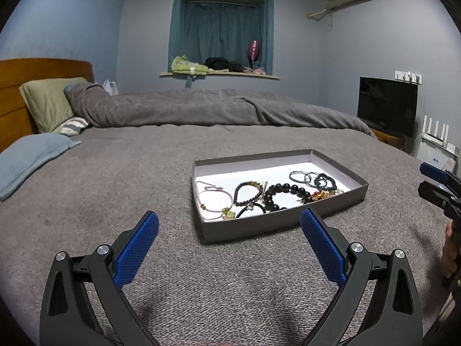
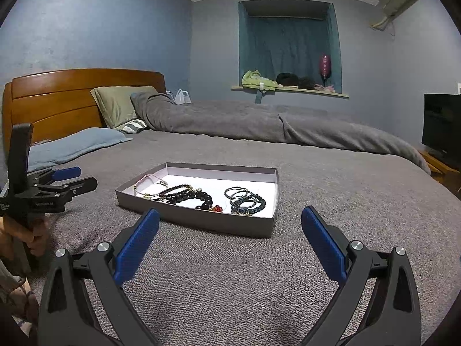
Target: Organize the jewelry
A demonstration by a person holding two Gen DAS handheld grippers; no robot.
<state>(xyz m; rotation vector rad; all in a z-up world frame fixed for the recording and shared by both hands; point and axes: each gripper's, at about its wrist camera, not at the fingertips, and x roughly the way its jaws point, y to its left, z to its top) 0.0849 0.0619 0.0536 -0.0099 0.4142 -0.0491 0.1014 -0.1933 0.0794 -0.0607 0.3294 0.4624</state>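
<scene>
we hold left gripper (image 1: 229,226) and right gripper (image 2: 230,222) low, level, jaws spread, empty, just short of the tray (image 1: 259,225) holding bracelets (image 1: 276,194).

Tray (image 1: 288,225) on bed (image 1: 144,178); bracelets (image 1: 276,194) inside; pillows (image 1: 46,103) far left; TV (image 1: 387,105) right.

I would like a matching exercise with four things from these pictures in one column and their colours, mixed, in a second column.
Things:
1. tray
2. large-bead bracelet
3. gripper pads
4. headboard

Colours:
A. blue
B. brown wood
C. grey outside, white inside
D. black

Pairs: 1-C, 2-D, 3-A, 4-B
</scene>
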